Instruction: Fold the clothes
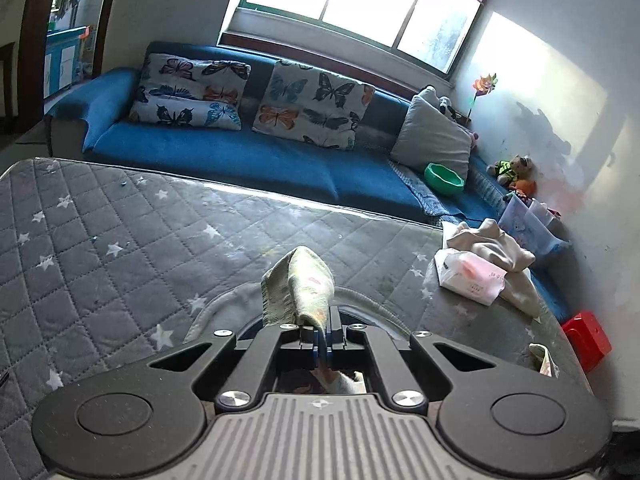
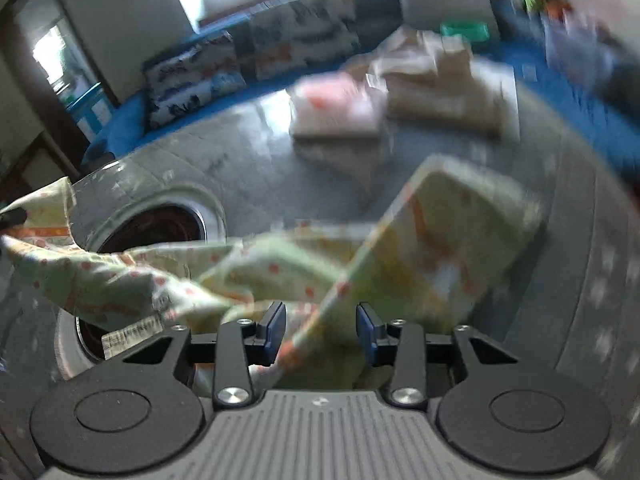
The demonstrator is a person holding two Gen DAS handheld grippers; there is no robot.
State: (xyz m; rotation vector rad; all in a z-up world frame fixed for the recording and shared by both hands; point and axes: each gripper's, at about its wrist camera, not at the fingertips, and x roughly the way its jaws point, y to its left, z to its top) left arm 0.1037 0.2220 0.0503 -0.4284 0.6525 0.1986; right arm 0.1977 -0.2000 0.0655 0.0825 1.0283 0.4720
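A pale green garment with orange dots (image 2: 260, 276) hangs stretched over the grey quilted table (image 1: 120, 232). My left gripper (image 1: 323, 344) is shut on one edge of it; a fold of the cloth (image 1: 304, 284) stands up above the jaws. In the blurred right wrist view, my right gripper (image 2: 320, 330) is open, its blue pads (image 2: 276, 328) well apart, with the garment's edge lying between them. The far end of the garment reaches the left gripper at the left edge (image 2: 12, 216).
A pile of beige clothes (image 1: 496, 256) and a white-pink wipes pack (image 1: 472, 276) sit at the table's right. A blue sofa (image 1: 248, 160) with butterfly cushions stands behind. A green bowl (image 1: 444, 178) rests on it. A red box (image 1: 586, 340) is at the right.
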